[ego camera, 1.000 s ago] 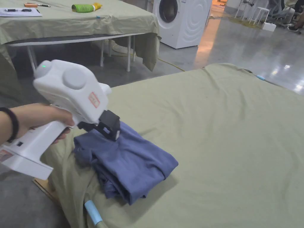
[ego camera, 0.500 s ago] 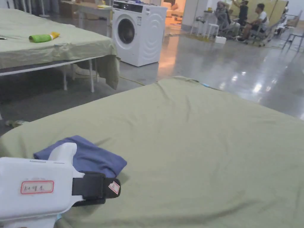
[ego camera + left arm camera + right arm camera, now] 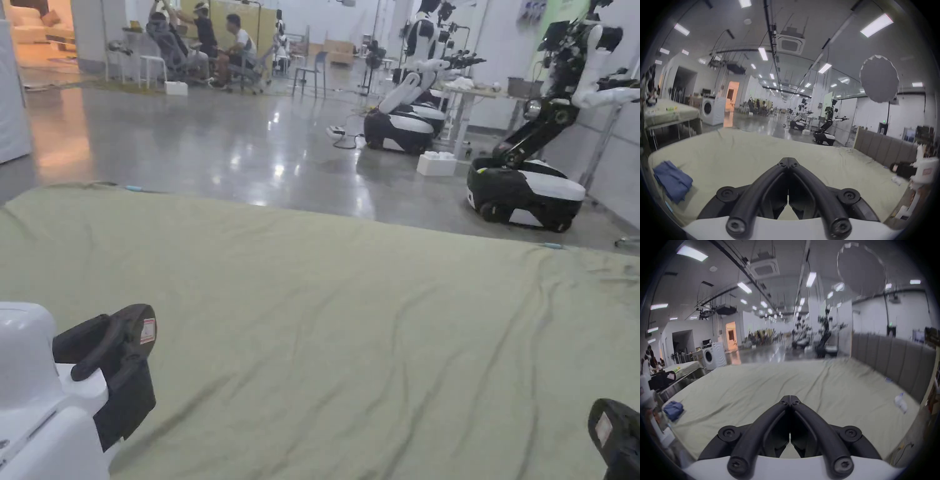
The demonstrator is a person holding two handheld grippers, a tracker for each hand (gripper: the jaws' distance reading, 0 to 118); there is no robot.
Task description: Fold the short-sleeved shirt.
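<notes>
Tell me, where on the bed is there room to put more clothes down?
The wide middle of the green sheet is bare, from the folded blue shirt at one corner across to the grey headboard. A small white bundle crowds the headboard side.

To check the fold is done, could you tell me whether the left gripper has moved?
Yes. The left gripper left the folded blue shirt and is over bare green sheet to its right.

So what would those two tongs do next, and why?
Probably just draw back and rest: the blue shirt already lies folded near the corner of the green sheet, and both the left tongs and right tongs are shut on nothing.
</notes>
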